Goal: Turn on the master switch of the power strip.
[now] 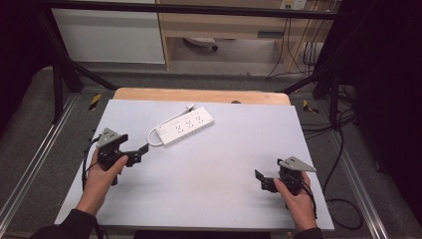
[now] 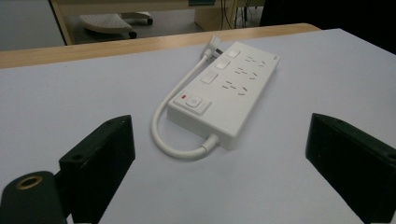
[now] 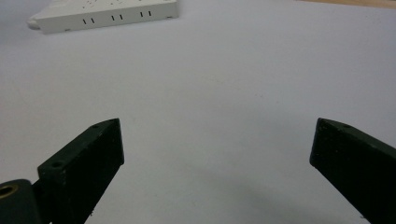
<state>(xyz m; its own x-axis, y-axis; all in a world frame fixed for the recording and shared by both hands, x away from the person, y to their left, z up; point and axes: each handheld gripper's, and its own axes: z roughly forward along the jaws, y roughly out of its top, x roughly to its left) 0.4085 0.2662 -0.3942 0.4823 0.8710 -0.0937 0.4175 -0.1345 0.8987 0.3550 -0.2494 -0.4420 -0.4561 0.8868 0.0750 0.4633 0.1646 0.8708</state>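
On the far middle of the pale table [image 1: 209, 169] lies a white power strip [image 1: 185, 126]. It lies flat with its holes facing up. Its long side runs on a slant, from near-left to far-right in the high view. The end with the square button [image 2: 194, 102] points toward the left side of the table, and a tiny red mark sits just beside that button. A short white cord [image 2: 161, 126] comes out of that same end, bends in a loop beside the strip, and runs along its far side to a white plug [image 2: 213, 45] lying by the other end. Three sets of plug holes sit in a row along the top. No words on the strip can be read. The left gripper [image 1: 137, 153] is held in the person's left hand [image 1: 102, 172], near the button end of the strip but not touching it. Its two black jaws are spread wide, and in the left gripper view the strip sits out past the gap between them. They hold nothing. The right gripper [image 1: 262, 180] is held in the person's right hand [image 1: 297, 199], near the right front of the table, well apart from the strip. Its jaws are spread wide too, with bare table between them. A strip of wood [image 1: 199, 94] shows along the table's far edge.
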